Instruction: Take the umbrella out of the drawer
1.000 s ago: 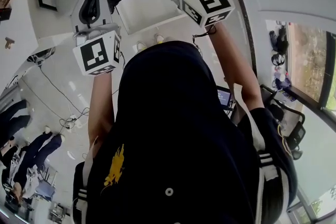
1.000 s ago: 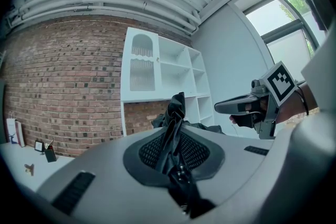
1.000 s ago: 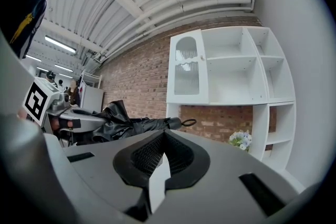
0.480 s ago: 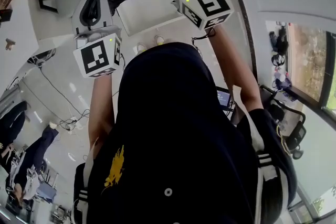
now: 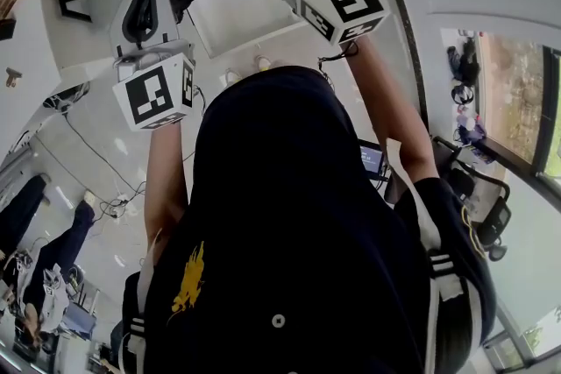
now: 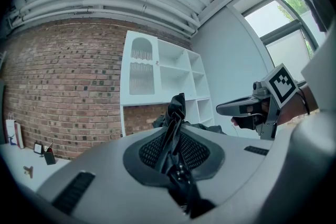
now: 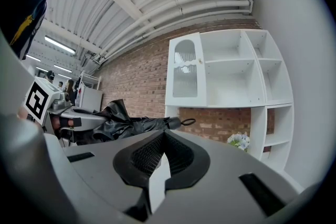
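The left gripper (image 6: 175,132) is clamped on the crumpled fabric of the black folded umbrella (image 6: 176,106), which sticks out just ahead of its jaws. The right gripper (image 7: 164,137) has its jaws together on nothing, and the umbrella lies off to its left.

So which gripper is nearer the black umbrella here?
Left. The left gripper is shut on the umbrella, pinching its black fabric. The right gripper is empty and apart from it, with the umbrella off to its left.
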